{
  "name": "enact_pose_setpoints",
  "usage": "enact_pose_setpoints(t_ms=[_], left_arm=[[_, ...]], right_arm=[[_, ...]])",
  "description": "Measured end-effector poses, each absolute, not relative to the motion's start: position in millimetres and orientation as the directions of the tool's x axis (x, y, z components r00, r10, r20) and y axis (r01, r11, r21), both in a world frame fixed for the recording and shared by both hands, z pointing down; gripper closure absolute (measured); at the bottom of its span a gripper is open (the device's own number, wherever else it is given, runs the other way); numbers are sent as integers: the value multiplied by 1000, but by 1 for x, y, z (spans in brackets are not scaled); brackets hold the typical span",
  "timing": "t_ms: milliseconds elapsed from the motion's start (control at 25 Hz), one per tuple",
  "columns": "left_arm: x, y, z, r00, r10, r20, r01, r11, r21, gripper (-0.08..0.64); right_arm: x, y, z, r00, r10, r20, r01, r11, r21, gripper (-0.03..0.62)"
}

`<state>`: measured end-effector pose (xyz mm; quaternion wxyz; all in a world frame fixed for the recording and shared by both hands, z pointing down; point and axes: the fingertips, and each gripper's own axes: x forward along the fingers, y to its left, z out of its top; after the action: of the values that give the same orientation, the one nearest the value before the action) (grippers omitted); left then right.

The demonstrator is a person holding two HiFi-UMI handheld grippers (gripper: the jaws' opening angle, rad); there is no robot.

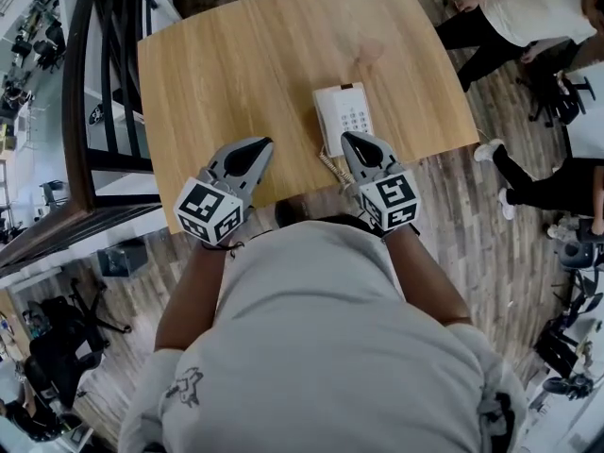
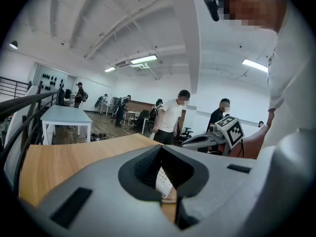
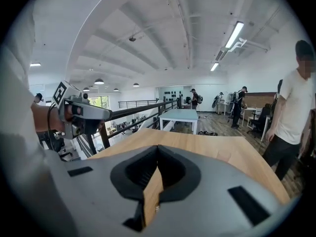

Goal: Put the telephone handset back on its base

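A white telephone (image 1: 343, 116) with a keypad lies on the wooden table (image 1: 236, 74), near its front edge. Its handset appears to rest along the base's left side, though I cannot tell for sure. The coiled cord (image 1: 332, 168) runs off the phone's near corner. My right gripper (image 1: 349, 137) hovers at the phone's near edge, shut with nothing between its jaws; in its own view the right gripper (image 3: 158, 146) shows only tabletop through the gap. My left gripper (image 1: 262, 142) is left of the phone, apart from it, shut and empty. Through the left gripper (image 2: 161, 147) I glimpse the phone (image 2: 163, 181).
A dark railing (image 1: 104, 83) runs along the table's left side. People (image 1: 528, 17) stand and sit on the wood floor to the right of the table. A white table (image 3: 180, 116) stands further back in the room.
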<state>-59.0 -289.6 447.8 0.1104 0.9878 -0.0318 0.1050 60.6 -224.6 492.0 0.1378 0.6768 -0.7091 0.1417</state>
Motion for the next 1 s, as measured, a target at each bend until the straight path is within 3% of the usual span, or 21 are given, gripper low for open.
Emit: enact_pose_setpoints(t_ms=[280,1000], left_arm=[[-43,-248,448,972,-74,222,-124,-967,220,554],[3,-64,431,959,-185,216,-222,-961,165,554]], right_arm=[[62,-183,472,-189,-925,330,-981,190,-28,588],[110,-11,454,-354,-888,295,-933,359,-39,588]])
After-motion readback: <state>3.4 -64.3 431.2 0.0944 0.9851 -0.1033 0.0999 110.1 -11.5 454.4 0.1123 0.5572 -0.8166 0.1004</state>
